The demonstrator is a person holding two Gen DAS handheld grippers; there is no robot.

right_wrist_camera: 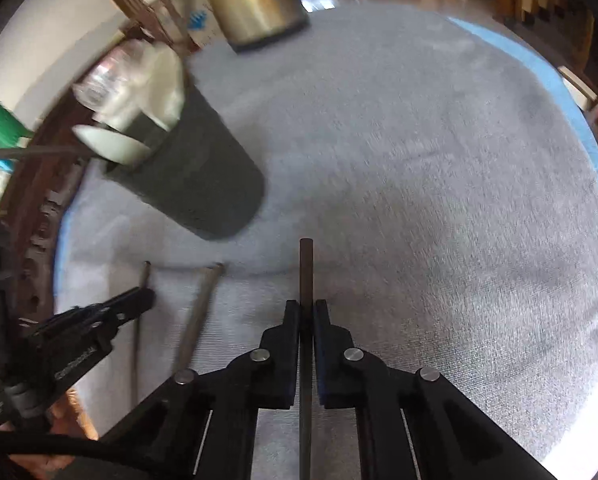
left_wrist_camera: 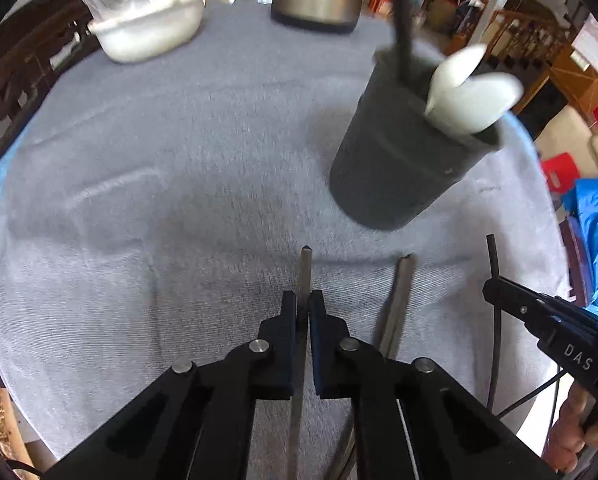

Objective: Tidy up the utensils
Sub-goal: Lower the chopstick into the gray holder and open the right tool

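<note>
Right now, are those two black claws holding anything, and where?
Each holds one chopstick partway along: left gripper the metal chopstick, right gripper the dark chopstick.

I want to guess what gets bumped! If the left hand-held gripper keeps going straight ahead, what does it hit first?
Probably nothing soon. The left hand-held gripper, shut on a chopstick, points over bare grey cloth; the dark cup sits off to its right, though depth is unclear.

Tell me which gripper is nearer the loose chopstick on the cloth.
Left. The left gripper sits right beside the loose chopstick; the right gripper is farther off, on its other side.
</note>
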